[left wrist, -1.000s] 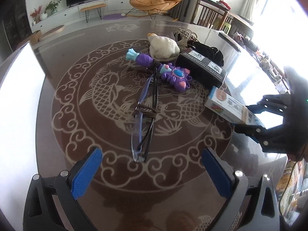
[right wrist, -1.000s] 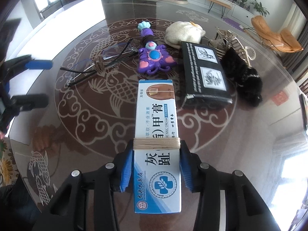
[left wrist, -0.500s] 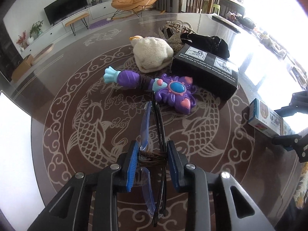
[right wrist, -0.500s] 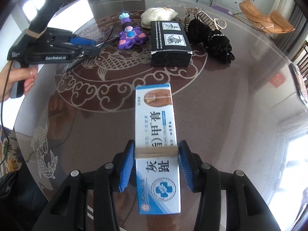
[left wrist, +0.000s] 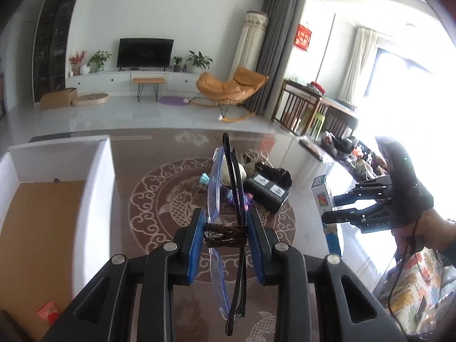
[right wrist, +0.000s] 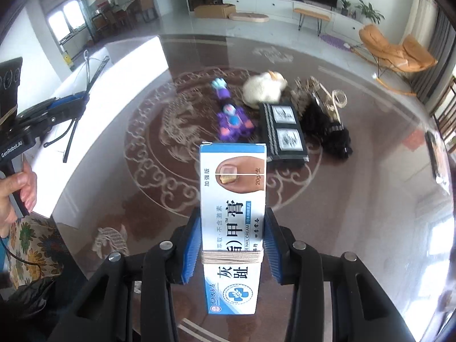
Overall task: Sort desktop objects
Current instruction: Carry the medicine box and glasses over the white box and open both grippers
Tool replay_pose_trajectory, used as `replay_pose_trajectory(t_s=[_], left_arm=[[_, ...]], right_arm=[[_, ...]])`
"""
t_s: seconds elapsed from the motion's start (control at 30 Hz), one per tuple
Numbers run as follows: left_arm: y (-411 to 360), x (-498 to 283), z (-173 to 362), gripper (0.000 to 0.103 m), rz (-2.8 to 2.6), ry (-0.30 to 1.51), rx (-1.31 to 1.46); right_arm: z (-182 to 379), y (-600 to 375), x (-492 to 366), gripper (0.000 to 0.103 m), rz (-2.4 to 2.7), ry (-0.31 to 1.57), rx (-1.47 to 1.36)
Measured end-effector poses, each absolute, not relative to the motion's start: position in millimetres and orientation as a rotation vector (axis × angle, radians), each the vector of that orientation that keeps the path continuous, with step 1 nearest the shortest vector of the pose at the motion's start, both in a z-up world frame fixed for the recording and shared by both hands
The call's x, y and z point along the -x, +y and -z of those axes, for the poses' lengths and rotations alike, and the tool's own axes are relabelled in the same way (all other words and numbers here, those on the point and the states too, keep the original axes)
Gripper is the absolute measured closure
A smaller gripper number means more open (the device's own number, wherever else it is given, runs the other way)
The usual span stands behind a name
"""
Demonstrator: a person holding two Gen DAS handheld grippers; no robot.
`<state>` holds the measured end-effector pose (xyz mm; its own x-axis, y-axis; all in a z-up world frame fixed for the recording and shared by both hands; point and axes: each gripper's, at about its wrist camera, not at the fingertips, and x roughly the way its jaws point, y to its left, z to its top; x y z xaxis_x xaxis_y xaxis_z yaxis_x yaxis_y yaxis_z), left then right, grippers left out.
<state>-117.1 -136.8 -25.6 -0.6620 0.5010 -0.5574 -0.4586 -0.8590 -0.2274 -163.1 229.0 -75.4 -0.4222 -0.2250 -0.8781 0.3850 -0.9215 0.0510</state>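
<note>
Two grips: left gripper (left wrist: 225, 238) clamps folded glasses (left wrist: 225, 199); right gripper (right wrist: 231, 249), jaws closing, pinches cream box (right wrist: 233, 199).

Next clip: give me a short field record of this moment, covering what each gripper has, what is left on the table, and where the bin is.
left gripper: shut on the folded glasses, gripped at their cord wrap, lifted off the table
right gripper: jaws closing, nail cream box pressed between the fingers, above the table
left on the table: purple toy, white plush, black box, black fabric item
bin: white box at the table's left side, cardboard floor showing
</note>
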Motion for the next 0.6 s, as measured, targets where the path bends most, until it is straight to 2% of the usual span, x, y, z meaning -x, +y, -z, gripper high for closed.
replay_pose_trajectory(t_s=[0.17,0.27,0.33,0.47,0.6], left_arm=[[-241.4,89.3,-21.8,0.074,-2.635,-0.131,0.810],[-294.0,83.4,-23.3,0.074,-2.763,-0.044,0.880],[-324.5,83.5,-11.2,0.074,-2.790,-0.055,0.979],[-368.5,90.1,35.8,0.073,-2.790,-0.108,1.220],[-390.9,97.3,77.3,0.071,-2.792,-0.141,1.439]], right_arm=[[4.3,135.8,171.0,0.062,2.318,0.243,-1.202],[-27.5,68.2,173.8,0.062,2.217,0.163,-1.084],[-35.5,12.7,174.1,0.062,2.130,0.104,-1.028],[-32.5,-86.6,166.2,0.062,1.970,0.096,-0.995],[12.5,-164.3,175.4,0.061,1.895,0.145,-1.078]])
